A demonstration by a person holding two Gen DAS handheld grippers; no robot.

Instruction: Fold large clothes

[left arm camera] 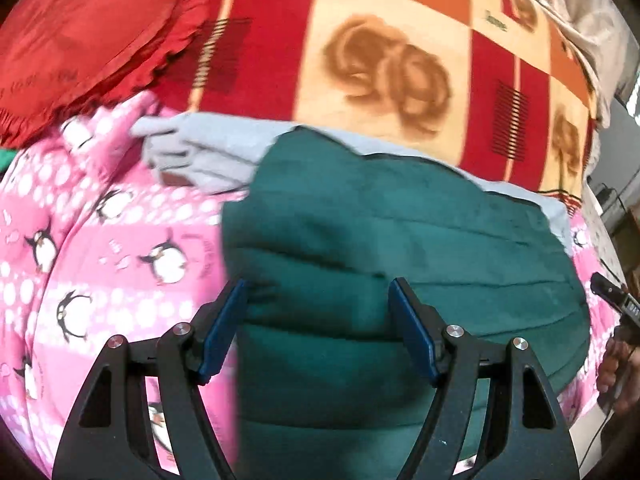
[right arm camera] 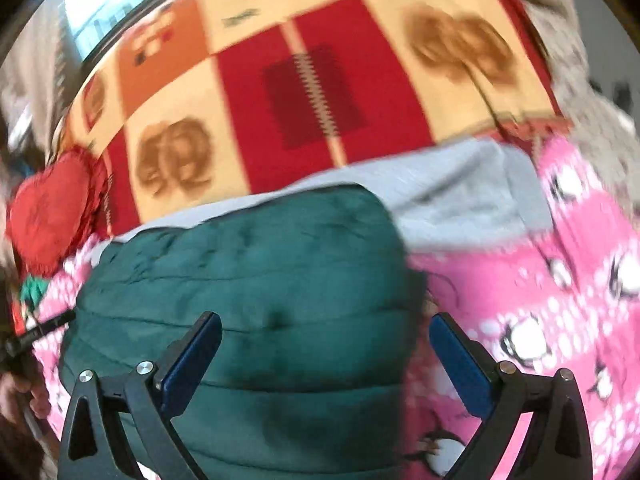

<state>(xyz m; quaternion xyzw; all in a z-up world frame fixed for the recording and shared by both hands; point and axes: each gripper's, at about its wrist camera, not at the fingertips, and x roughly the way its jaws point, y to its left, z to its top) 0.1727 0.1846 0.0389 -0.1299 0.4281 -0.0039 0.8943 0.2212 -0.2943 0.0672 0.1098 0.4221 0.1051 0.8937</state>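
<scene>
A dark green quilted garment (left arm camera: 400,248) lies folded on a pink penguin-print blanket (left arm camera: 100,248). A grey garment (left arm camera: 208,152) lies under it and sticks out at its far side. My left gripper (left arm camera: 318,304) stands open above the green garment's near left part, nothing pressed between its blue pads. In the right wrist view the green garment (right arm camera: 248,264) fills the lower middle, with the grey garment (right arm camera: 460,196) behind it. My right gripper (right arm camera: 326,340) stands open over the green garment's right edge, holding nothing.
A red frilled heart cushion (left arm camera: 80,40) lies at the far left on a red, orange and cream checked blanket (left arm camera: 380,60). A hand with the other gripper shows at the right edge (left arm camera: 618,340). The pink blanket (right arm camera: 540,300) spreads to the right.
</scene>
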